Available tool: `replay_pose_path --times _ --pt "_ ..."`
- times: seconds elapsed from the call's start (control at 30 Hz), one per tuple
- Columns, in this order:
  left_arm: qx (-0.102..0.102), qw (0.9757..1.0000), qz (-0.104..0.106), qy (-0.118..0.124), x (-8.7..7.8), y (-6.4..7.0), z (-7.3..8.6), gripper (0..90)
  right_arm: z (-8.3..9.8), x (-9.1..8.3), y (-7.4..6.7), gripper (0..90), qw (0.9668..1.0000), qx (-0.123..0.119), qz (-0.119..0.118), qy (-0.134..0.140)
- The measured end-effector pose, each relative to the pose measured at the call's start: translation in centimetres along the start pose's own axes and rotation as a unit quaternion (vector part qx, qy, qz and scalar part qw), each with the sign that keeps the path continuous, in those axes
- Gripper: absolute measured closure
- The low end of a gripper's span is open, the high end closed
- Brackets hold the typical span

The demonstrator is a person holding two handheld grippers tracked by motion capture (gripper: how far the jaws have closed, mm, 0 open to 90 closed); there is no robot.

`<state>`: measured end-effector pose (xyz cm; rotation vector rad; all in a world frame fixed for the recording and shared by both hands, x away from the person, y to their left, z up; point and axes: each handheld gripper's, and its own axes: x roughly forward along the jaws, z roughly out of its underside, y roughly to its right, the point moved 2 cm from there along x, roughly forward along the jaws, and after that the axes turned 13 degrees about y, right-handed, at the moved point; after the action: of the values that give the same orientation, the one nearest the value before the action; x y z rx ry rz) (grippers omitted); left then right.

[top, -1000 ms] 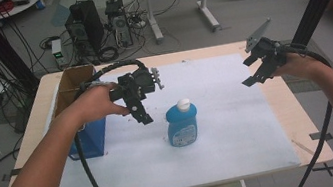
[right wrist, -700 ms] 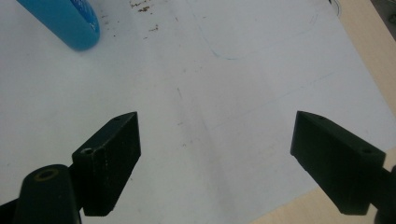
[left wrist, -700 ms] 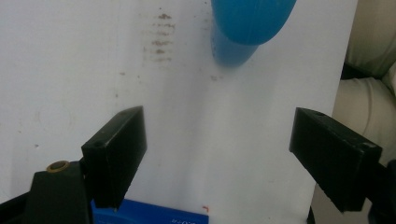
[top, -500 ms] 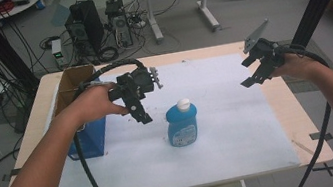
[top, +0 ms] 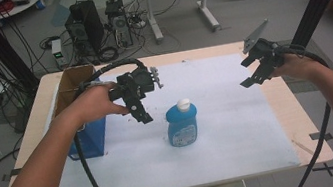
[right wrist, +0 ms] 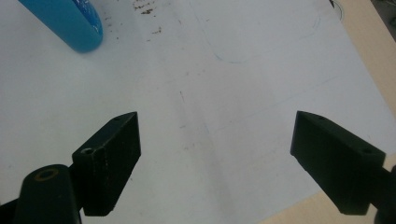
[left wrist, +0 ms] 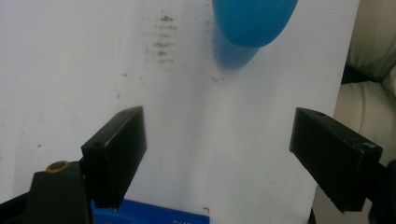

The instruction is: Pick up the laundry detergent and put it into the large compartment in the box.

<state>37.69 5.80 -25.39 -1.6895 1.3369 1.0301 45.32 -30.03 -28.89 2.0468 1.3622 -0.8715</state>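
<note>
The blue dish-soap bottle (top: 182, 123) stands upright just left of centre in the high view, on the white sheet that covers the desk (top: 306, 127), its long axis vertical and its white cap (top: 184, 104) on top. The left tool (top: 143, 111) hangs just to the left of the bottle and slightly above its shoulder, so the bottle lies to the picture's right of it and a little lower. Its jaws stand wide apart and hold nothing. In the left gripper view the bottle (left wrist: 250, 28) shows at the top centre, past the gap between the jaws. The right tool (top: 253, 78) is held well apart at the right of the high view, near the desk's right edge, its jaws also apart and empty; in the right gripper view the bottle (right wrist: 65, 21) sits far off in the upper left corner. The left hand is clearly the nearer one, and a short sideways and downward move would likely bring the jaws around the bottle's body. There is open sheet on every side of the bottle. The blue box (top: 85, 136) at the left, below the left forearm, is the only close obstacle.
</note>
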Motion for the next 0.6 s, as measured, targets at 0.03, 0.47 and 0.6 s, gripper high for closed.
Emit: replay_pose_path --times 0.03,0.47,0.6 --pt "-0.001 1.0 -0.001 0.001 0.0 0.0 0.0 19.5 0.0 0.0 0.0 16.1 1.0 0.002 0.001 0.0" --pt "-0.017 0.9996 -0.002 0.024 -1.2 0.3 -0.8 18.7 -0.1 0.2 -0.3 16.1 1.0 -0.003 0.0 -0.002" --pt "-0.007 0.9995 -0.004 0.029 -1.4 0.9 -1.4 18.6 -0.1 0.2 -0.4 16.1 1.0 -0.003 0.0 -0.002"
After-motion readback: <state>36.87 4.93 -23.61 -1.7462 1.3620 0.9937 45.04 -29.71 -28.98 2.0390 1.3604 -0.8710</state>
